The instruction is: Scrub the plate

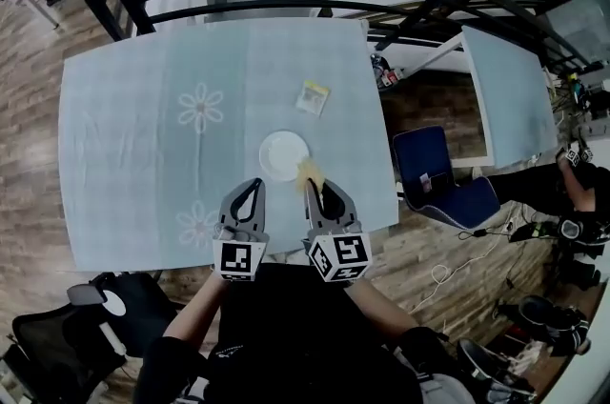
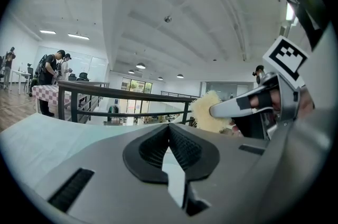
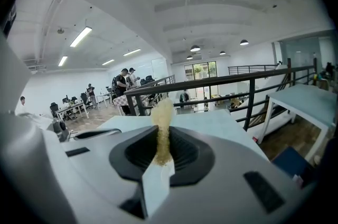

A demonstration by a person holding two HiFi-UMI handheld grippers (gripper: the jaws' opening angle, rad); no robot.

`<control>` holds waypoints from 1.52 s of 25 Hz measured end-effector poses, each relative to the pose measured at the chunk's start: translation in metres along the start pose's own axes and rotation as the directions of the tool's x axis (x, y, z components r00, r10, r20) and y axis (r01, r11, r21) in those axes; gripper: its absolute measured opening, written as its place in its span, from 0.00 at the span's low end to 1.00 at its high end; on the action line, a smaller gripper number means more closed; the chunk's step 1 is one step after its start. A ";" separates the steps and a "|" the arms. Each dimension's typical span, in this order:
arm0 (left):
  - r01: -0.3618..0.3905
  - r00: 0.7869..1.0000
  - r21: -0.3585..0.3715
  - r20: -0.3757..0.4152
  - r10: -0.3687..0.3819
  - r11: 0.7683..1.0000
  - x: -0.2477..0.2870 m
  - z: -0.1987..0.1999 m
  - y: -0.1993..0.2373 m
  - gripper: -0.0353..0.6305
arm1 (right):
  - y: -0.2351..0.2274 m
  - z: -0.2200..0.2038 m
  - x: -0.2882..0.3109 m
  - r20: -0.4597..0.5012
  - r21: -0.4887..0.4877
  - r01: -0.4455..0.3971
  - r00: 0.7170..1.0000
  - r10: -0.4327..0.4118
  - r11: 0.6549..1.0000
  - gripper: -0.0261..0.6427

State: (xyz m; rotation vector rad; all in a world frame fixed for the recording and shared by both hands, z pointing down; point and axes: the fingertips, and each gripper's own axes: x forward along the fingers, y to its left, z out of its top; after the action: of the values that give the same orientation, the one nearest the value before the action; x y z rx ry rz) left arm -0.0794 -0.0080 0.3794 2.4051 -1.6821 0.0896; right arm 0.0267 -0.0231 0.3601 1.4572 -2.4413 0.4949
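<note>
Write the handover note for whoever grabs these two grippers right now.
Left gripper: jaws together, nothing between them, held just short of the plate.
Right gripper: shut on a thin yellow scrub pad, with the pad at the plate's near right edge. Contact cannot be confirmed.
The plate sits mid-table on the pale blue cloth, and a small yellow packet lies beyond it.
Done: the pad is in hand.
Left: scrub the plate, steadying it with the left gripper if it slides.
</note>
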 end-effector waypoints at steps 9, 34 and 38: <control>-0.009 1.000 -0.017 -0.016 0.009 1.000 0.035 -0.017 0.015 0.07 | -0.026 -0.024 0.058 -0.092 0.053 0.007 0.996 -0.002 0.999 0.13; -0.067 0.987 -0.072 -0.147 0.056 0.995 0.080 -0.068 0.035 0.07 | -0.047 -0.106 0.177 -0.345 0.173 -0.002 0.936 0.063 0.985 0.13; -0.053 0.987 -0.092 -0.154 0.038 0.994 0.083 -0.069 0.036 0.07 | -0.046 -0.123 0.187 -0.384 0.195 -0.005 0.920 0.081 0.981 0.13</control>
State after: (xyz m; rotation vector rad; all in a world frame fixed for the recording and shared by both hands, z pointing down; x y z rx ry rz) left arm -0.0798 -0.0823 0.4658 2.2306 -1.6347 0.1897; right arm -0.0147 -0.1415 0.5514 1.2259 -2.1556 0.9534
